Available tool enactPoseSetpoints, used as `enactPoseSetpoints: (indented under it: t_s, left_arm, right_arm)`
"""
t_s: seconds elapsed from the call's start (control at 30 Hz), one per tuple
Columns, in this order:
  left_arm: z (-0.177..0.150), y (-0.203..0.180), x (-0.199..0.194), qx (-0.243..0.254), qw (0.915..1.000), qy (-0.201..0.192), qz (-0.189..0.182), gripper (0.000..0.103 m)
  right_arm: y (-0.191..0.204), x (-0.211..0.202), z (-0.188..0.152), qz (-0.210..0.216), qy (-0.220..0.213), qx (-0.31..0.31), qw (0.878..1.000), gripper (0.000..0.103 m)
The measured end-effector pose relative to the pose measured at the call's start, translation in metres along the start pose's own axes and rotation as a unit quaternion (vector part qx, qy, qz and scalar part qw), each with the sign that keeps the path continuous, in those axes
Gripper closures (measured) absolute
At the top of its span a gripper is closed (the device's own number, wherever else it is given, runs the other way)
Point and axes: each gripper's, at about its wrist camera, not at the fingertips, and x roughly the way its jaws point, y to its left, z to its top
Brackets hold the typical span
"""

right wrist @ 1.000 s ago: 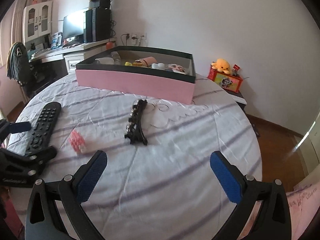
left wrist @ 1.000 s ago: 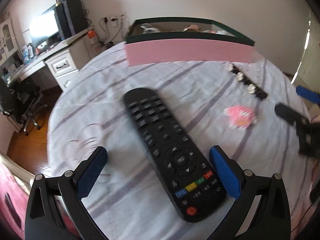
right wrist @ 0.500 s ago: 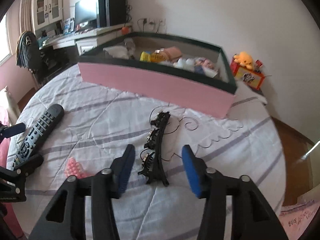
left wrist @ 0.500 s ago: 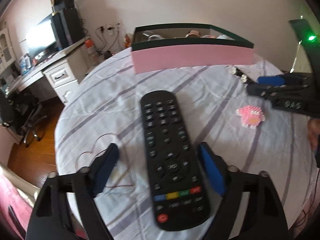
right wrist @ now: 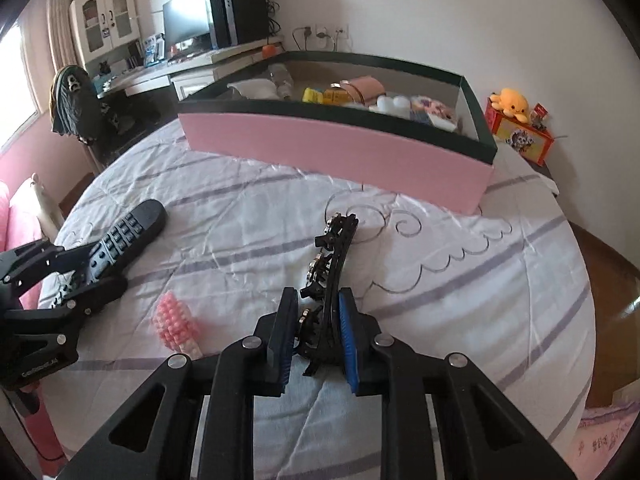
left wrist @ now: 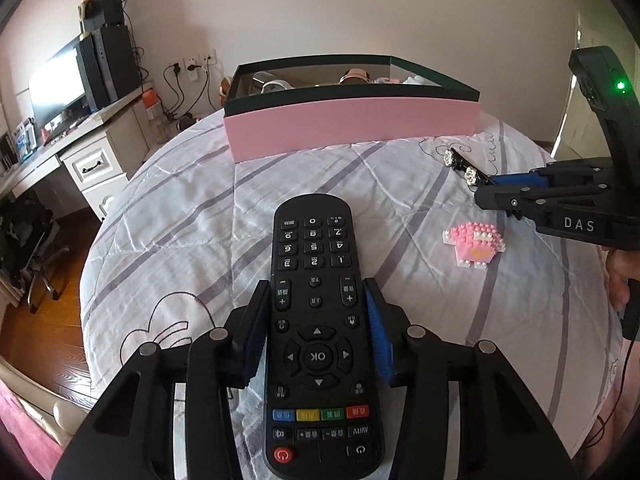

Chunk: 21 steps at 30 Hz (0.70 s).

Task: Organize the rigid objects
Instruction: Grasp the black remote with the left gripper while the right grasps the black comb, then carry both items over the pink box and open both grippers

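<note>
My left gripper point(left wrist: 316, 332) is shut on a black remote control point(left wrist: 316, 320), its blue pads against both long sides; the remote lies on the bedspread. It also shows in the right wrist view point(right wrist: 128, 232). My right gripper point(right wrist: 318, 320) is shut on a black hair clip with flower studs point(right wrist: 332, 264), which lies on the bed. The clip's far end shows in the left wrist view point(left wrist: 464, 166). A pink brick-built figure point(left wrist: 474, 246) lies between the two grippers, also in the right wrist view point(right wrist: 176, 324).
A long pink box with a dark green rim point(right wrist: 340, 148) stands at the far side of the bed and holds several small items. A desk with a monitor point(left wrist: 56, 88) is to the left. A red box with a yellow plush point(right wrist: 520, 128) stands at the right.
Both grippers moved forward and closed: the left onto the remote, the right onto the hair clip. One second ago both were wide open.
</note>
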Motion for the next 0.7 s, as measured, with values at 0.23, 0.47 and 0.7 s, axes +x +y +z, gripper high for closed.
enactPoseSetpoints:
  t_s: [0.23, 0.47, 0.7]
  left_arm:
    - [0.002, 0.0, 0.003, 0.008, 1.0, 0.002, -0.002, 0.056]
    - [0.002, 0.0, 0.0, 0.003, 1.0, -0.006, 0.0, 0.059]
    - [0.009, -0.002, -0.019, 0.002, 0.9996, -0.027, 0.0, 0.059]
  right_arm:
    - [-0.001, 0.009, 0.008, -0.001, 0.002, 0.004, 1.0, 0.082]
    - [-0.004, 0.005, 0.007, 0.01, -0.007, 0.012, 1.0, 0.083]
    - [-0.007, -0.022, 0.001, 0.016, -0.046, 0.035, 0.998, 0.083]
